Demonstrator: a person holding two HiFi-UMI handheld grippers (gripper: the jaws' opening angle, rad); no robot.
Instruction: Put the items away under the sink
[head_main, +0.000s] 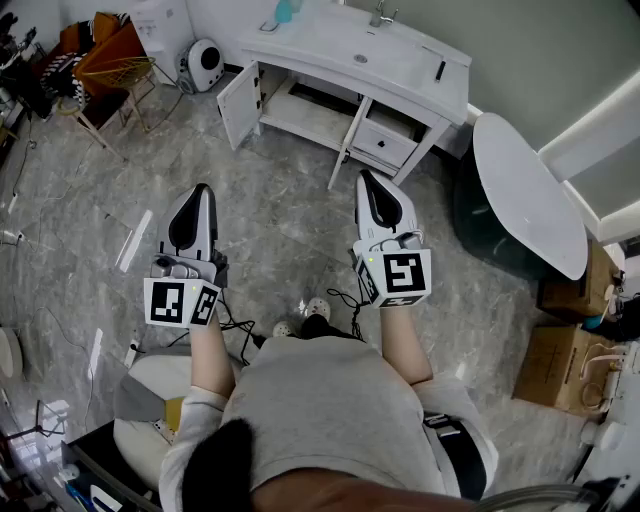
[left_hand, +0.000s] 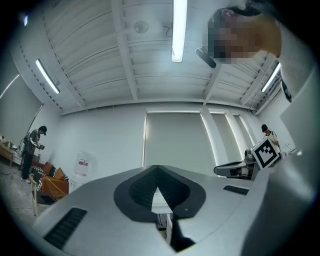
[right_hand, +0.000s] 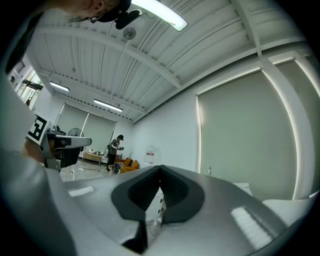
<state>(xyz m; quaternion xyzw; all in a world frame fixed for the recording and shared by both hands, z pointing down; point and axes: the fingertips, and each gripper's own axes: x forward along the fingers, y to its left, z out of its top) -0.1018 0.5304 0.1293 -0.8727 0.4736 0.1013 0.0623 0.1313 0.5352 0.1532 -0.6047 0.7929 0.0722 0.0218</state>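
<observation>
Both grippers clenched and empty, sink unit ahead.
My grey left gripper (head_main: 203, 190) and grey right gripper (head_main: 366, 177) pointed forward, jaws together on nothing. Beyond, the white sink cabinet (head_main: 330, 45) ran slantwise, nearer my right, its left door (head_main: 238, 105) open. A teal bottle (head_main: 286, 10) stood on top.
</observation>
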